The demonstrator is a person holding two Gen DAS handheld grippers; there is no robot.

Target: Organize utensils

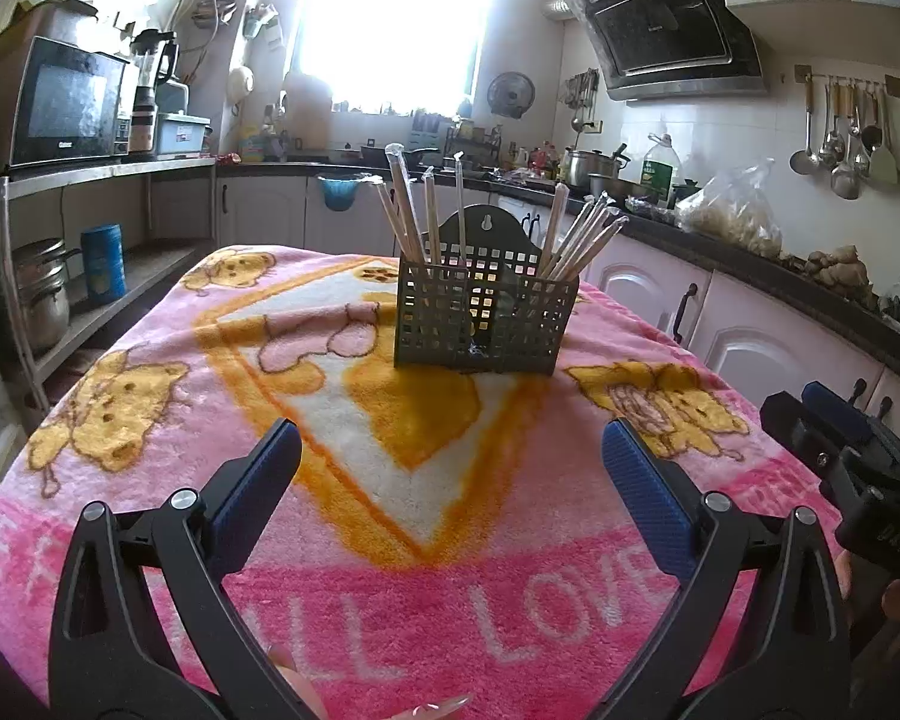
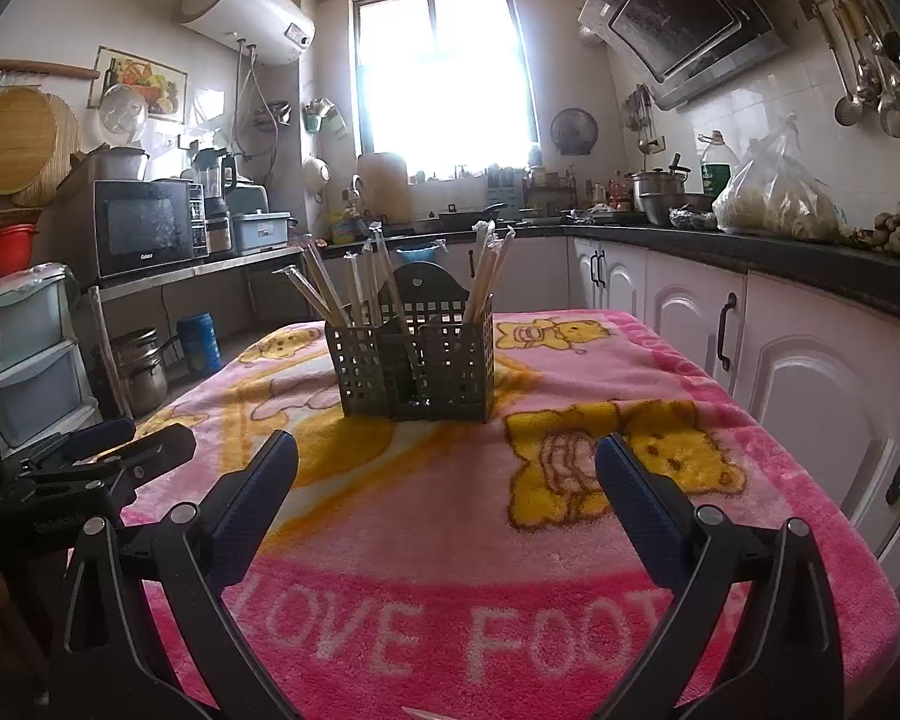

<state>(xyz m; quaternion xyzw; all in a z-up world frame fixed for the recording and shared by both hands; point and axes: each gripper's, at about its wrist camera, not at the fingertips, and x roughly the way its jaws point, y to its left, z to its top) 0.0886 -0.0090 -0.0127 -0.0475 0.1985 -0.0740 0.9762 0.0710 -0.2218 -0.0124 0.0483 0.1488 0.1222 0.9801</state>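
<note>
A utensil basket (image 1: 477, 324) stands on the blanket-covered worktop (image 1: 150, 480) toward its far edge. Wrapped chopsticks (image 1: 411, 216) stand in its left and right compartments. Both hand-held grippers hover over the near edge, left hand-held gripper (image 1: 450, 462) beside right hand-held gripper (image 2: 447, 468).

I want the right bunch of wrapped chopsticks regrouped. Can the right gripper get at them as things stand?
Probably yes. The right gripper has its jaws open and empty, facing the holder, with only bare blanket between. The right bunch of chopsticks sticks up well above the rim, with nothing in front of it.
</note>
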